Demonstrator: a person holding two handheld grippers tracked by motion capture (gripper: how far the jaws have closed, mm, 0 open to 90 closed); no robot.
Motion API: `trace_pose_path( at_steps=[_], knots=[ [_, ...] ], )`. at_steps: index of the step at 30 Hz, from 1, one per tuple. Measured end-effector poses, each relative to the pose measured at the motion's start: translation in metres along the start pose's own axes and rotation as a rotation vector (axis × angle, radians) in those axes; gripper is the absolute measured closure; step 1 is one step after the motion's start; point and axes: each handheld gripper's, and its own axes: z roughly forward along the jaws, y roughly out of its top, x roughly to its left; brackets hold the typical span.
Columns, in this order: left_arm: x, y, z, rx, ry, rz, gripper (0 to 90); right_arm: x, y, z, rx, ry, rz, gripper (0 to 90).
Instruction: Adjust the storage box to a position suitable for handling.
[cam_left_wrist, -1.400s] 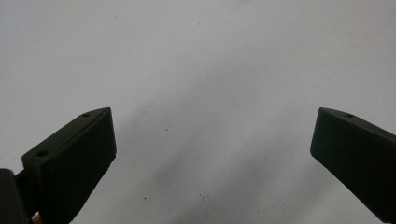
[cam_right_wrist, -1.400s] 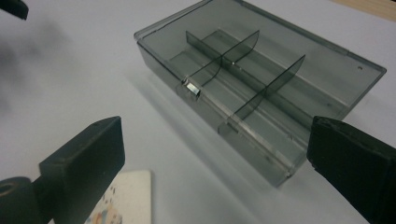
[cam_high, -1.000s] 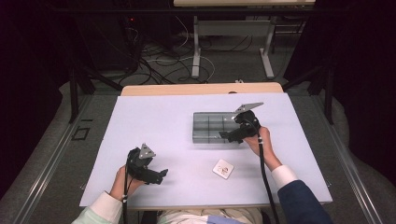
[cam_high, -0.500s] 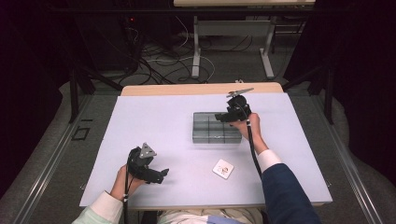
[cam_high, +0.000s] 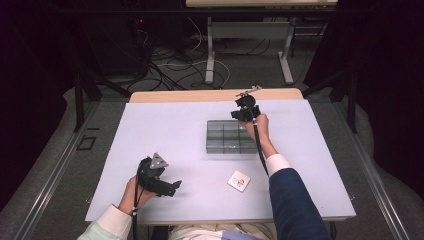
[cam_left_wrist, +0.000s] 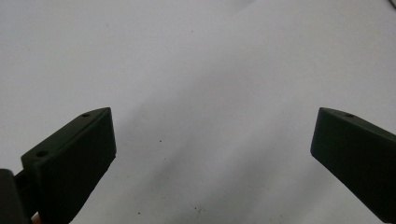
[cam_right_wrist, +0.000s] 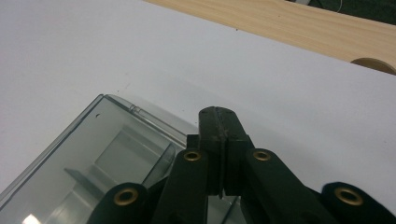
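Right gripper view shows my right gripper (cam_right_wrist: 219, 122) just closed on nothing over the clear compartment box's (cam_right_wrist: 88, 163) far rim; pressing down could tip it; left gripper (cam_left_wrist: 212, 154) gapes wide.

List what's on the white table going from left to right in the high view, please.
left gripper → clear compartment box → right gripper. The small white card near the front edge overlaps the box's span, so its place is left out.
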Motion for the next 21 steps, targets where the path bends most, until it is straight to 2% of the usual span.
trace_pose_path(
  at_steps=[4, 6, 8, 9, 11, 12, 14, 15, 16, 17, 19, 21],
  knots=[
    [0.0, -0.001, 0.001, -0.011, 0.005, -0.001, 0.2, 0.001, 0.002, 0.013, 0.026, -0.033, -0.01, 90.0],
    [0.001, 0.0, -0.001, 0.012, -0.009, 0.005, 0.2, 0.001, 0.002, 0.018, 0.034, -0.05, -0.016, 90.0],
    [0.002, 0.0, -0.001, 0.012, -0.01, 0.005, 0.2, 0.002, 0.002, 0.023, 0.065, -0.057, -0.027, 90.0],
    [0.001, -0.001, 0.001, -0.005, 0.002, 0.0, 0.2, 0.003, 0.002, 0.024, 0.099, -0.079, -0.042, 90.0],
    [0.002, 0.0, -0.001, 0.013, -0.009, 0.005, 0.2, 0.003, 0.0, 0.027, 0.072, -0.075, -0.038, 90.0],
    [0.001, 0.0, -0.001, 0.014, -0.009, 0.004, 0.2, 0.004, 0.0, 0.029, 0.07, -0.084, -0.056, 90.0],
    [0.0, -0.001, 0.001, -0.01, -0.001, -0.007, 0.2, 0.006, 0.001, 0.028, 0.1, -0.092, -0.063, 90.0],
    [0.0, -0.001, 0.001, -0.008, -0.001, -0.006, 0.2, 0.005, 0.0, 0.03, 0.07, -0.084, -0.068, 90.0],
    [0.0, -0.001, 0.002, -0.009, 0.0, -0.007, 0.2, 0.006, 0.0, 0.029, 0.082, -0.088, -0.063, 90.0],
    [0.0, -0.001, 0.001, -0.007, 0.0, -0.007, 0.2, 0.005, 0.002, 0.025, 0.137, -0.099, -0.076, 90.0],
    [0.0, -0.001, 0.002, -0.008, 0.001, -0.009, 0.2, 0.007, -0.002, 0.03, 0.042, -0.065, -0.043, 90.0],
    [0.001, -0.001, 0.002, -0.009, 0.002, -0.008, 0.2, 0.009, 0.0, 0.026, 0.111, -0.094, -0.062, 90.0]
  ],
)
